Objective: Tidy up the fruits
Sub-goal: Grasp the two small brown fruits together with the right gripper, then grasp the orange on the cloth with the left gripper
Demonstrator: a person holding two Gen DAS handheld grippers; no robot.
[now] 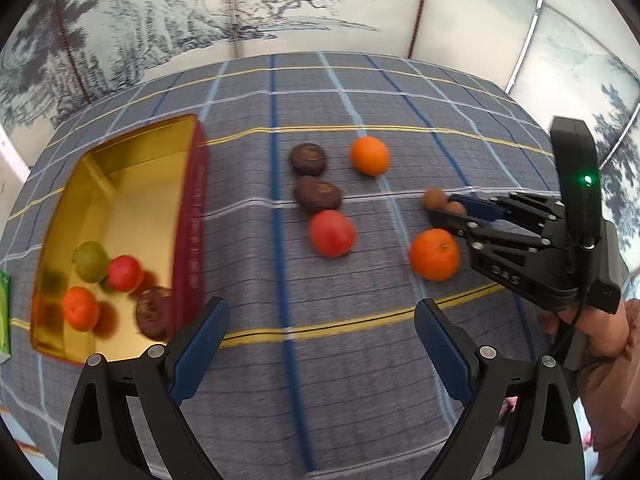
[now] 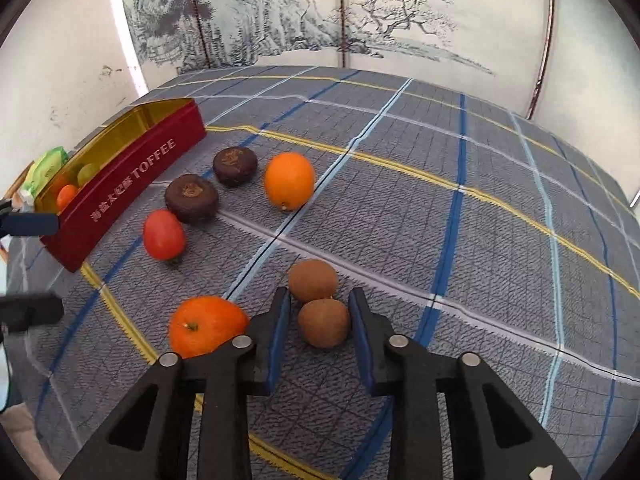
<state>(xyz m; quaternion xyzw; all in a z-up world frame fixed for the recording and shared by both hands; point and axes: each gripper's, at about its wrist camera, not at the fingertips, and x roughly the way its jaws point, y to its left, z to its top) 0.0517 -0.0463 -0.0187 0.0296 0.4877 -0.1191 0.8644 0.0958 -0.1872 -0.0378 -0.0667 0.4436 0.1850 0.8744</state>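
My right gripper [image 2: 320, 295] is shut on a small brown fruit [image 2: 323, 323], which lies on the checked cloth against a second brown fruit [image 2: 313, 280]. In the left wrist view the right gripper [image 1: 450, 212] reaches in from the right, just above an orange [image 1: 435, 254]. My left gripper [image 1: 322, 306] hangs open and empty over the cloth beside the red toffee tin [image 1: 192, 216]. The tin holds a green fruit [image 1: 92, 261], a red one [image 1: 125, 273], an orange one [image 1: 80, 307] and a dark one [image 1: 154, 312]. A tomato [image 1: 332, 234], two dark fruits [image 1: 318, 194] [image 1: 308, 158] and another orange [image 1: 370, 156] lie loose.
A green packet [image 2: 48, 164] lies behind the tin at the table's left edge. A painted screen [image 2: 280, 20] stands close behind the table. A hand [image 1: 600, 328] holds the right gripper at the right edge. The cloth's far right part [image 2: 500, 200] bears nothing.
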